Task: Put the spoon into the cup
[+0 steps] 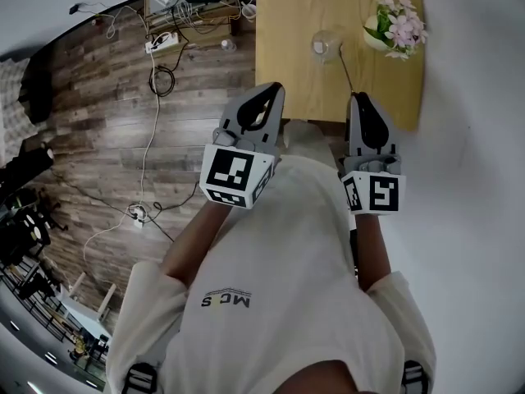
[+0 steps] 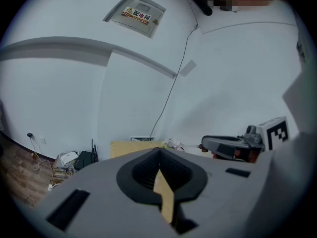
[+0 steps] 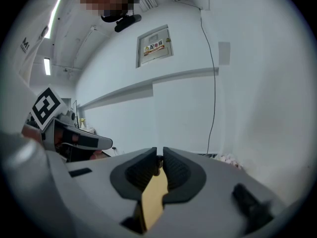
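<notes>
Left gripper (image 1: 271,90): jaws together, empty.
Right gripper (image 1: 361,98): jaws nearly touching, empty.
Cup (image 1: 326,46): on table (image 1: 287,39); spoon (image 1: 346,72) apparently the thin rod just beside it.
Risk: jaws left unopened on approach could shove the spoon off or topple the cup.

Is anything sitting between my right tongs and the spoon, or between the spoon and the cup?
Nothing visible does. The spoon lies on bare table beside the cup, its near end just ahead of the shut right tongs. The flowers stand off to the right, clear of both paths.
</notes>
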Action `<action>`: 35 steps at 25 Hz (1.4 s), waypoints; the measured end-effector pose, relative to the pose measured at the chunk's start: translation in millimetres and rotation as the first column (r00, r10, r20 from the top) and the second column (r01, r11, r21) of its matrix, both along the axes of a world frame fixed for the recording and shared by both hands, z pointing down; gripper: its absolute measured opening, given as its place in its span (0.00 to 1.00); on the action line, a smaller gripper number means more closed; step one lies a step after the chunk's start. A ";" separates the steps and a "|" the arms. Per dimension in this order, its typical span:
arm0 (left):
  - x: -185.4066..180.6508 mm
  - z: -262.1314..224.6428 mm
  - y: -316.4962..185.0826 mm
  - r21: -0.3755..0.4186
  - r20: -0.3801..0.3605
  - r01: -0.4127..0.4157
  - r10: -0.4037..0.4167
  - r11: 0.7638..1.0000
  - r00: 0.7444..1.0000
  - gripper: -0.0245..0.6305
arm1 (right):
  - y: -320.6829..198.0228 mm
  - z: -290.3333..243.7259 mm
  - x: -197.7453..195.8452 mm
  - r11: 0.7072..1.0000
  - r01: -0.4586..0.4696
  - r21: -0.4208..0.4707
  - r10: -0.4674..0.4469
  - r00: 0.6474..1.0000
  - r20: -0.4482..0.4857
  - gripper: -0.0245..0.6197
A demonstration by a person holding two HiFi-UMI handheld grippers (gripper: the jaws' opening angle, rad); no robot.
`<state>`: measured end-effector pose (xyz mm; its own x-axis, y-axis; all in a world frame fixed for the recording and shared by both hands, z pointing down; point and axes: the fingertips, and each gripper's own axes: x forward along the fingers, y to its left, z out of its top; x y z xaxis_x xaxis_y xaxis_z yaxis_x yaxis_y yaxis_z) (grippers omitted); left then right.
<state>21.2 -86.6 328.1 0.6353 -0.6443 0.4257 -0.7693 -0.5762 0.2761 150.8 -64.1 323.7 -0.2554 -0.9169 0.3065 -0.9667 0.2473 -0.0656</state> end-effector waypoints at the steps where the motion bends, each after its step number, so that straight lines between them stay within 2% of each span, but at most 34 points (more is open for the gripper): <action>1: 0.9 3.2 -1.3 -0.003 0.007 0.010 -0.010 1.000 1.000 0.05 | -3.1 4.5 2.1 1.000 0.005 -0.005 -0.005 1.000 0.007 0.12; 8: 9.0 25.7 -11.4 -0.041 0.040 0.066 -0.065 0.997 0.997 0.05 | -27.7 42.1 8.2 0.994 0.074 -0.074 -0.072 0.997 0.029 0.12; 13: 18.2 56.6 -14.1 -0.088 0.053 0.076 -0.072 0.993 0.996 0.05 | -41.3 71.5 12.2 0.986 0.116 -0.117 -0.112 0.993 0.042 0.12; 22: 28.3 83.4 -21.3 -0.114 0.076 0.086 -0.078 0.990 0.994 0.05 | -58.7 124.2 20.2 0.972 0.138 -0.191 -0.130 0.990 0.054 0.12; 35: 6.9 92.2 -26.7 -0.109 0.110 0.166 -0.154 0.980 0.982 0.05 | -76.1 189.0 4.0 0.943 0.168 -0.289 -0.158 0.986 0.057 0.12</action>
<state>28.2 -113.3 420.3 0.4780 -0.6760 0.5608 -0.8762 -0.4113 0.2511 154.8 -140.2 512.7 -0.4079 -0.7337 0.5433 -0.9110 0.3663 -0.1893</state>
